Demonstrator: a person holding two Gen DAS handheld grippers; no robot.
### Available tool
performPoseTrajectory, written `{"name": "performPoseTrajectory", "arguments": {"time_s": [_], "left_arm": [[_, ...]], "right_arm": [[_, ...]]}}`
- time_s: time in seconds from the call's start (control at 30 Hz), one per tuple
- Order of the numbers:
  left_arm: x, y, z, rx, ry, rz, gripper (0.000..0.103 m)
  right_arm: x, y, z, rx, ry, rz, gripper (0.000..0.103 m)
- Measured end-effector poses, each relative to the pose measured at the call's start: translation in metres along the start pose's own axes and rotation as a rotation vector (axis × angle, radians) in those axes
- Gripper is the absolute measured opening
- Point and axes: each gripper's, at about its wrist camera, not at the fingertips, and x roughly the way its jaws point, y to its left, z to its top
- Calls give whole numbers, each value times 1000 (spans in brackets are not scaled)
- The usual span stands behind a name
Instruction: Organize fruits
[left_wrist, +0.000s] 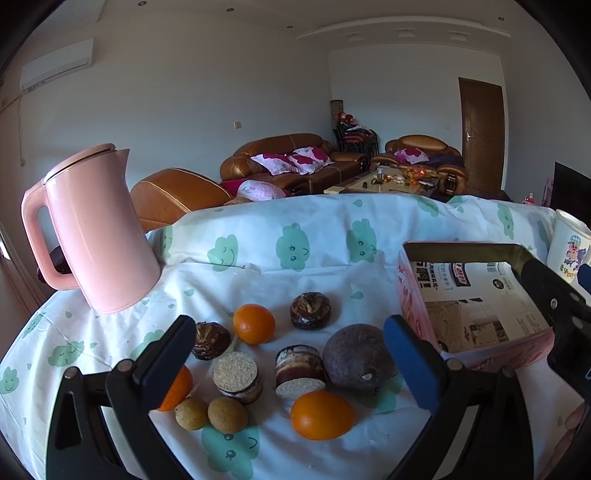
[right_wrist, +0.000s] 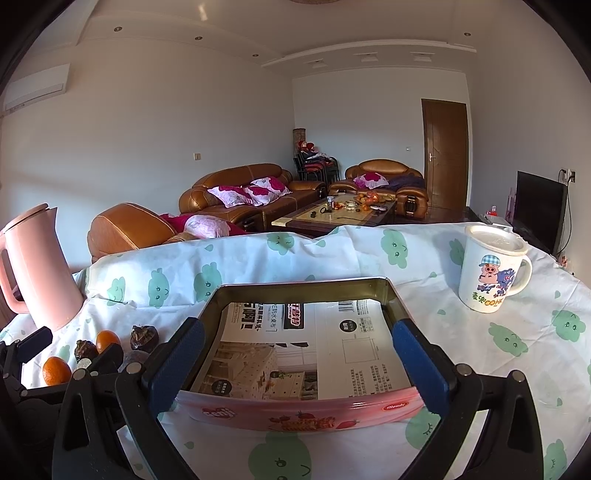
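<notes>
Nothing is gripped yet: the left gripper (left_wrist: 291, 363) is held with jaws apart over the scattered fruit, the right gripper (right_wrist: 299, 363) with jaws apart around the empty tin (right_wrist: 391, 295). A first pick is called for, probably the nearest orange (left_wrist: 322, 415) (smooth, round, likely to roll) beside the tin.

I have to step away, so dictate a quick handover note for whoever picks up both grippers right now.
Left gripper: open, empty, hovering over the fruit pile.
Right gripper: open, empty, its fingers either side of the pink tin; whether the pads touch it I cannot tell.
The tin holds only a printed paper sheet, no fruit.
Still on the tablecloth: three oranges, e.g., two small tan fruits, a dark purple round fruit, and four brown round cakes, e.g..
Done: nothing sorted.
Left: probably moving the fruits into the tin.
</notes>
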Motion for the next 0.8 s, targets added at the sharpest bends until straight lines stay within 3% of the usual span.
{"name": "performPoseTrajectory", "arguments": {"time_s": [0.8], "left_arm": [[3, 1, 0, 0, 5, -3, 103]], "right_arm": [[0, 0, 0, 2, 5, 2, 102]]}}
